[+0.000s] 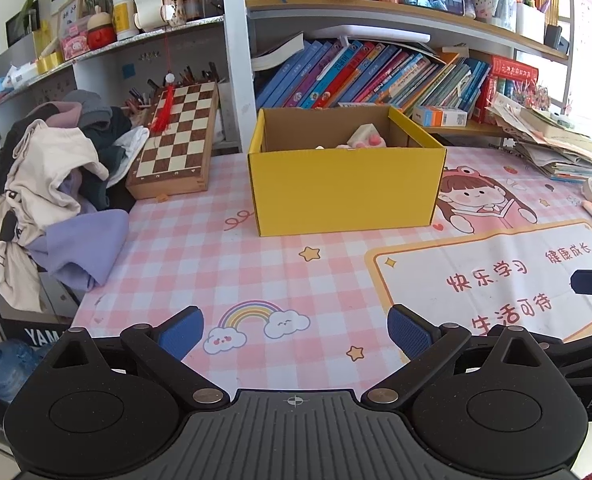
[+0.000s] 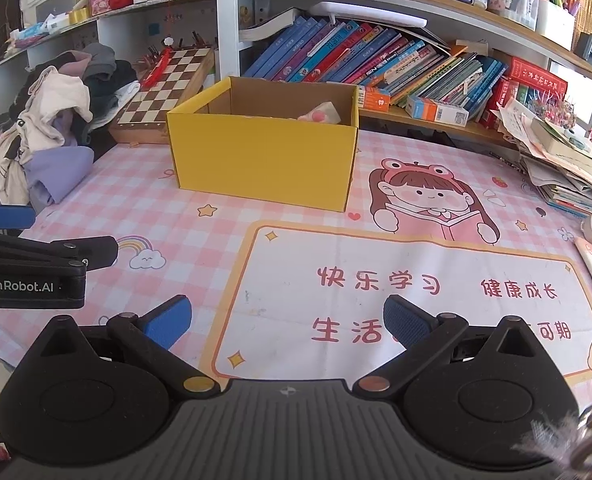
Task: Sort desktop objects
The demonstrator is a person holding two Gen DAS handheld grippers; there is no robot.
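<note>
Left wrist view is showing the left gripper (image 1: 296,330) hovering over the pink checked desk mat (image 1: 224,276) with its blue-padded fingers (image 1: 182,330) spread wide and nothing between them. Straight ahead, well apart from the fingertips, a yellow cardboard box (image 1: 345,192) is sitting upright with its top open. Inside it, near the back right corner, a pale block-shaped toy with pink spots (image 1: 365,136) is lying tilted; what else is lying beside it is hard to tell, since the front wall is hiding most of the floor. Between gripper and box the mat is lying bare.

Right wrist view is showing the right gripper (image 2: 288,322) likewise spread and holding nothing, hanging above the white printed panel of the mat, with the box ahead and slightly left. The left gripper is reaching in at that view's left edge.

A heap of clothes (image 1: 48,184) is crowding the desk's left edge, a wooden chessboard (image 1: 176,140) is leaning just left of the box, and a slumped stack of books and papers (image 2: 567,160) is hemming the right side.
</note>
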